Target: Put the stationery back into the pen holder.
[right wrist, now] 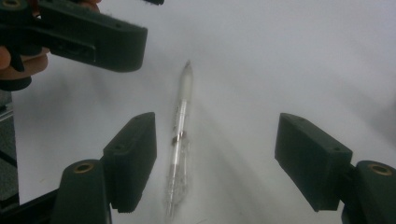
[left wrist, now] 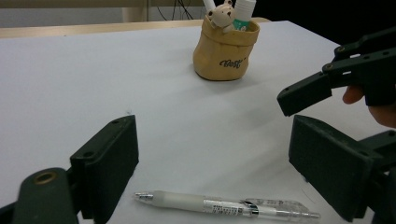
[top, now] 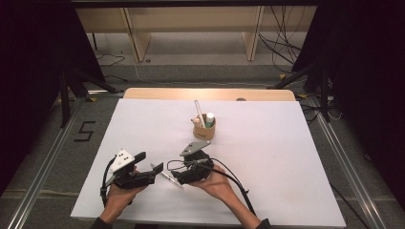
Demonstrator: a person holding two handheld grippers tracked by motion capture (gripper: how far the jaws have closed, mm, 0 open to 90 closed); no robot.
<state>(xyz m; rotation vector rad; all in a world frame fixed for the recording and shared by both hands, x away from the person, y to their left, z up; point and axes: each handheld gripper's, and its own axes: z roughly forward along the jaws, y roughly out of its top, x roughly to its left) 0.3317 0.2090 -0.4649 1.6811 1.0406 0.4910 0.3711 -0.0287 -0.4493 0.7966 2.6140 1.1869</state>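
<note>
Both hand-held grippers, left gripper [top: 154, 162] and right gripper [top: 177, 177], gape open around clear plastic pen [left wrist: 224, 206] at 6 o'clock; light, slick, rolls—pinch its white rubber grip [left wrist: 175, 199].

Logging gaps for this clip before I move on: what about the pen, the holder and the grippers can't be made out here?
- Pen: motion-blurred in the right gripper view, so its print is unreadable; in the high view the right gripper covers its near end.
- Holder: its contents are cut off by the top edge in the left gripper view and too small in the high view.
- Left gripper: jaw bases cut off by the bottom edge.
</note>
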